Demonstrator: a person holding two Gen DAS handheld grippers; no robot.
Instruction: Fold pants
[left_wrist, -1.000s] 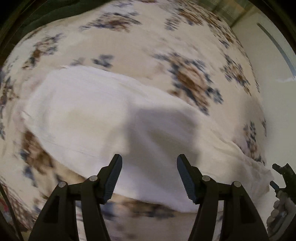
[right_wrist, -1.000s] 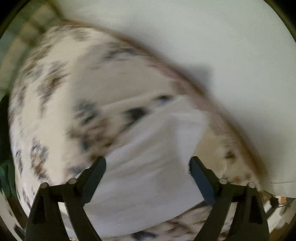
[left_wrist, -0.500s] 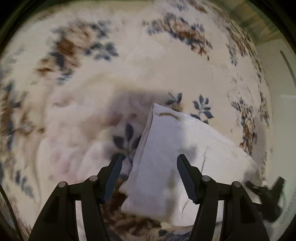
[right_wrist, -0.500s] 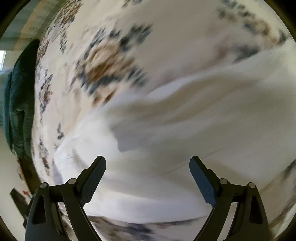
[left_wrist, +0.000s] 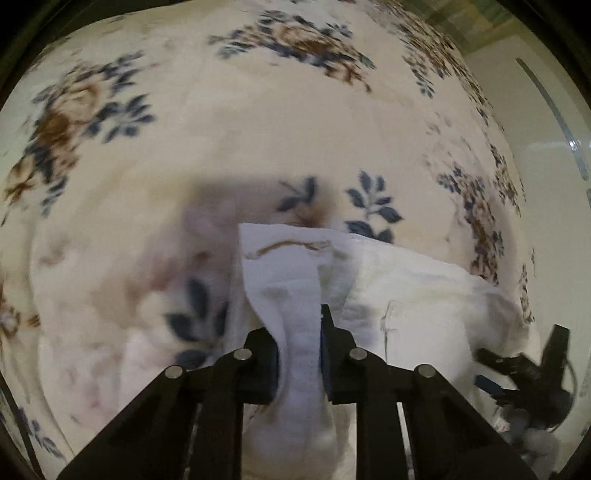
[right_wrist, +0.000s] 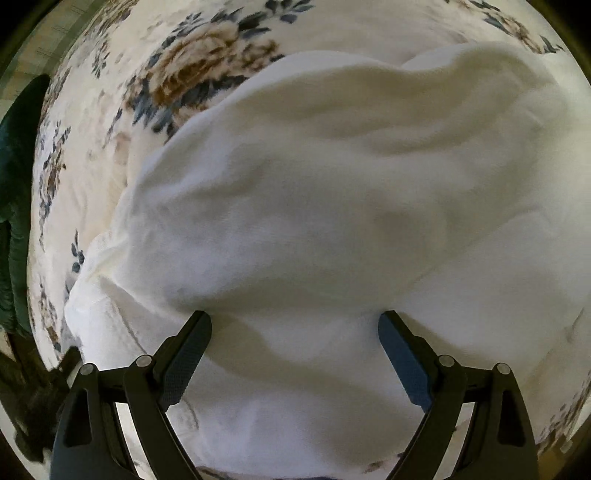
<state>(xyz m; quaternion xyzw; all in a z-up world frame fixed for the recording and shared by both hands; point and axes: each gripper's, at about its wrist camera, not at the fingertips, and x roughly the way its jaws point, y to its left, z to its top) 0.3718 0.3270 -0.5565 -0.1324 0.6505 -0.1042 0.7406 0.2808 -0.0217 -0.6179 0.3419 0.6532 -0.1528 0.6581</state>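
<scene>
1. Left gripper (left_wrist: 299, 350): jaws have just been closing and are now clamped together on a bunched ridge of the white pants (left_wrist: 406, 280); the pinched cloth is drawn up between the pads and runs back under the claw

2. Just ahead of the left claw the corner of the garment is seen, with a seam or hem line across it; the cloth spreads off to the claw's right, creased and with one short dark crease or thread that cannot be made out

3. Far to the left claw's right, at the edge of its view, the right gripper (right_wrist: 295, 354) is glimpsed beside the same garment

4. Right gripper: fingers stand wide apart, nothing pinched; the pants (right_wrist: 332, 192) lie directly under and ahead of it, rumpled in soft rolls, filling most of its view; whether the tips press the cloth cannot be told

5. Beyond both claws the floral bedspread (left_wrist: 258, 129) is seen bare past the garment's edge; a dark green fabric (right_wrist: 14, 184) lies at the far left margin of the right view

6. Progress, as judged: the pants appear already doubled into a shorter stack, but are not flat or squared; one edge is gripped, the other is not yet taken

7. Judged as left: second grip by the right claw, a lift and carry-over for a further fold, then smoothing
</scene>
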